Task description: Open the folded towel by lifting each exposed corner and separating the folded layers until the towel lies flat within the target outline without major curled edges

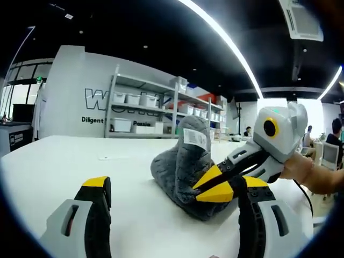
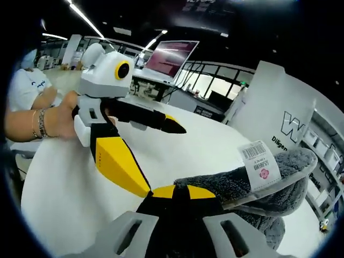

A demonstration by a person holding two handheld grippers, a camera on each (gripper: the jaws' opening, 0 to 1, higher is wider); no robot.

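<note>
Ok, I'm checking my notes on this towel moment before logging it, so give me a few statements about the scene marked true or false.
1. The towel is grey. True.
2. The right gripper is shut on the towel. True: its yellow-tipped jaws pinch the towel's edge.
3. The towel lies flat on the table. False: it is bunched and lifted into a hump.
4. The left gripper holds the towel too. False: its jaws stand open, apart from the fabric.
5. A white tag with a barcode is attached to the towel. True.
6. The table is black. False: it is white.
</note>
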